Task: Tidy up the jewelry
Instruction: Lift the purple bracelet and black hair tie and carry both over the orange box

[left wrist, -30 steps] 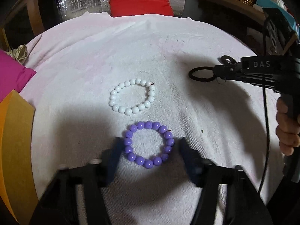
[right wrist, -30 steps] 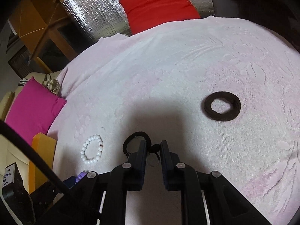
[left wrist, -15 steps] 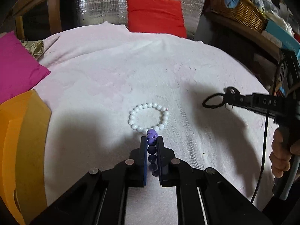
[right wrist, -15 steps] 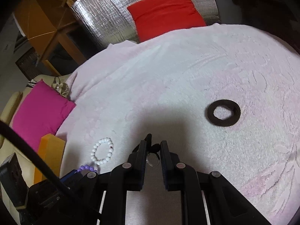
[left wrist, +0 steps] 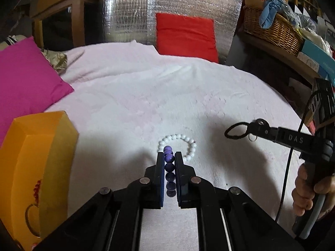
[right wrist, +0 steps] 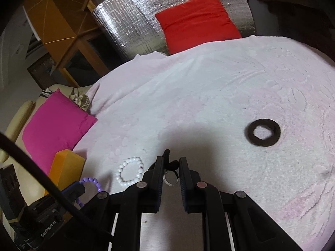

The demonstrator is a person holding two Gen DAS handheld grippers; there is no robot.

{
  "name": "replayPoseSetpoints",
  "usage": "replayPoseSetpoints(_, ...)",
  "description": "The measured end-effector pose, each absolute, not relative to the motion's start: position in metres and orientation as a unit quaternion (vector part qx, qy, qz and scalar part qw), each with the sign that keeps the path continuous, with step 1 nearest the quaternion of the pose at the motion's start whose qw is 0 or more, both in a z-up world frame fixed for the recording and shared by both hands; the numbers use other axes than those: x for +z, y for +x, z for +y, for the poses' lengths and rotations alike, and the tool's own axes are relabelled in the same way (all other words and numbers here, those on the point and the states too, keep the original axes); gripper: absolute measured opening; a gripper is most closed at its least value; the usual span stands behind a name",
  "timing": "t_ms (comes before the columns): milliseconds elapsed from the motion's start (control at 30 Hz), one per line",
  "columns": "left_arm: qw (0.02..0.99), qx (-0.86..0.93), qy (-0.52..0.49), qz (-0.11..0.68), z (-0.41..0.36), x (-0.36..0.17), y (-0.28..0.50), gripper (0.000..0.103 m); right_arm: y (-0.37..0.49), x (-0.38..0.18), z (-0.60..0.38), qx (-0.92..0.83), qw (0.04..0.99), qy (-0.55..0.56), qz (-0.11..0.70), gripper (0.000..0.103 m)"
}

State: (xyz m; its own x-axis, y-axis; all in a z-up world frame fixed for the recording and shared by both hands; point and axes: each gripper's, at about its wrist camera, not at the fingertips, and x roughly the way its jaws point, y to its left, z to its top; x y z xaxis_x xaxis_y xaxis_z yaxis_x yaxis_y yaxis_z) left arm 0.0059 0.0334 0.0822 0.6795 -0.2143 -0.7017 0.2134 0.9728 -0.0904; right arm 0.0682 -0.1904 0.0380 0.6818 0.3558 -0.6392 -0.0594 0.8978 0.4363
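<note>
Left hand-held gripper [left wrist: 169,156] clamped; right hand-held gripper [right wrist: 171,163] clamped

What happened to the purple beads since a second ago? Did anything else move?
The left gripper closed on the purple bracelet, squeezing the ring flat, and lifted it off the white blanket. The right gripper kept its hold on the black hair tie and rose a little. The white bracelet, the dark ring and the orange box stayed put.
</note>
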Motion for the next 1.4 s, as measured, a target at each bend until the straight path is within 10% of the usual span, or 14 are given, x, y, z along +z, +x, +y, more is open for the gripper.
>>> replayPoseSetpoints(1400, 0.945, -0.024, 0.014, 0.326, 0.067, 0.116, -0.019, 0.009, 0.045, 0.028, -0.117, 0.166, 0.903, 0.114, 0.379, 0.016)
